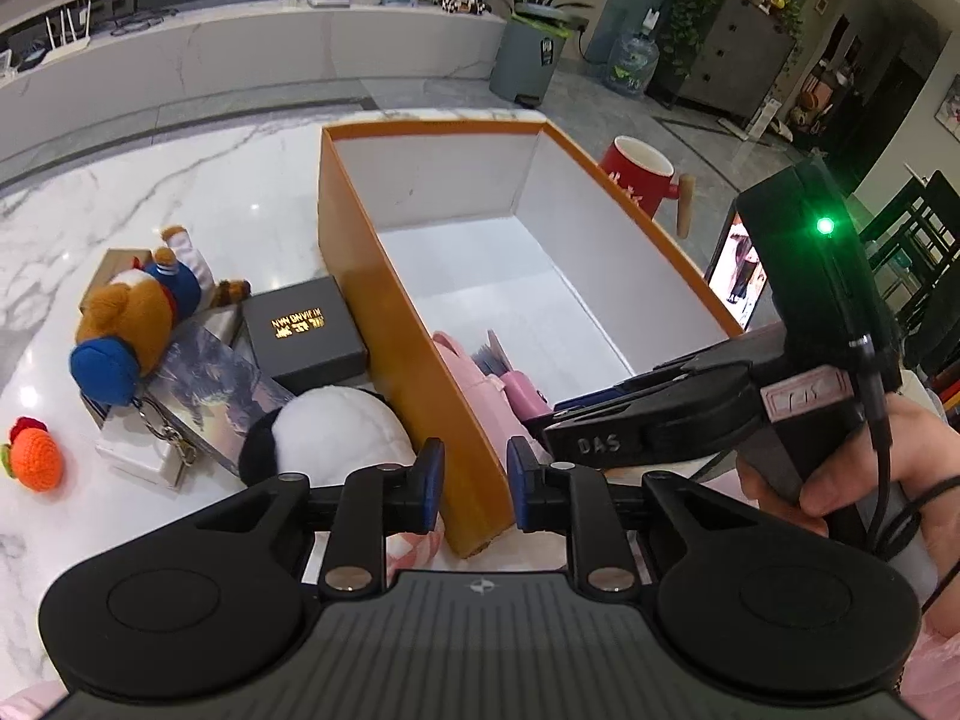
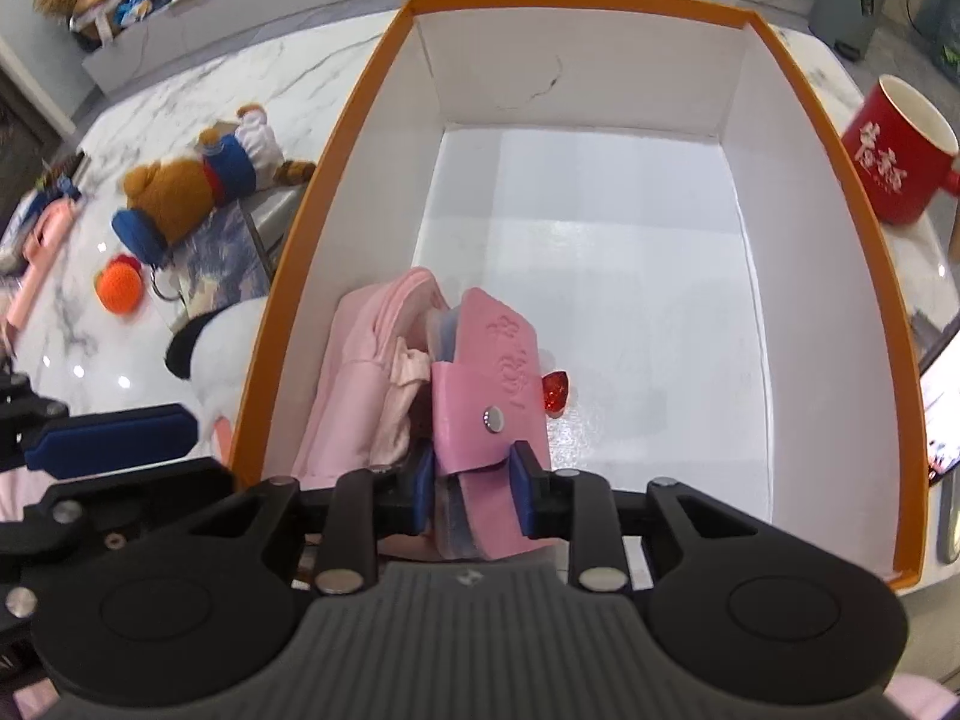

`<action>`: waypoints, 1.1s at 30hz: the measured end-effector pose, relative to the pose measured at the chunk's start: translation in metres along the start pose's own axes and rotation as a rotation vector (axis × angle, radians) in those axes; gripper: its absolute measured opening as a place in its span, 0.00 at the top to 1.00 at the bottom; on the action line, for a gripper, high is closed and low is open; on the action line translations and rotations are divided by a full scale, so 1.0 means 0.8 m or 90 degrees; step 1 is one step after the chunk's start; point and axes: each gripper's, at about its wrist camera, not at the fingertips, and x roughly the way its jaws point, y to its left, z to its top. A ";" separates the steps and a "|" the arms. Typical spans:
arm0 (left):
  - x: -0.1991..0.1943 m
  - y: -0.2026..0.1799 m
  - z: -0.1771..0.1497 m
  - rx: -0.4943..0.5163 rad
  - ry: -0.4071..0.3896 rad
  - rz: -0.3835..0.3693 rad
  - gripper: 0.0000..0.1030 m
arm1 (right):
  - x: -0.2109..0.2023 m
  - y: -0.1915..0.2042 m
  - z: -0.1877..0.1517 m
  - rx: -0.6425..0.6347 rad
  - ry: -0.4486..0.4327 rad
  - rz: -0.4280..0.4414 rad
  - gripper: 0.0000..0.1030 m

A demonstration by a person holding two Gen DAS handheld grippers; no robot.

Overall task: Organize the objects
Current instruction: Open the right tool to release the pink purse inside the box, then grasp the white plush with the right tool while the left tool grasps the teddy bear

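Lowering my right gripper (image 2: 471,483) into the orange box (image 2: 840,180), I have its blue pads pinching a pink snap-button wallet (image 2: 492,384) by its near end, and the wallet hangs just beside the pink pouch (image 2: 360,372) that already lies in the near left corner of the white floor. To do this step well I think I should keep the wallet upright and close to the pouch, bring it down until its lower edge rests on the floor, and only then ease the pads apart, so it does not topple onto the small red charm (image 2: 555,393) that dangles at its far side. My left gripper (image 1: 474,489) straddles the box's near orange wall, one pad outside and one inside; the pads are nearly together, yet I cannot tell whether they actually press the cardboard. Holding that wall steady seems wise while the other hand releases. Both grippers tilt steeply downward, the right one over the box interior, with my right hand (image 1: 840,480) wrapped around its handle. Outside on the marble table (image 1: 180,180) a teddy bear (image 1: 144,306), a panda plush (image 1: 336,426) and a crocheted orange (image 1: 36,459) wait.
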 end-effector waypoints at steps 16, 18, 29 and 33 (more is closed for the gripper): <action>-0.065 0.045 -0.028 -0.008 -0.050 0.144 0.52 | -0.085 0.056 -0.011 -0.103 -0.178 0.089 0.46; -0.067 0.053 -0.034 -0.011 -0.038 0.167 0.52 | -0.089 0.076 -0.014 -0.144 -0.197 0.117 0.36; -0.063 0.097 -0.061 -0.011 0.005 0.203 0.57 | -0.016 0.181 -0.002 -0.310 -0.083 0.019 0.37; -0.056 0.108 -0.063 0.004 0.008 0.214 0.57 | 0.013 0.199 -0.003 -0.363 -0.055 -0.051 0.37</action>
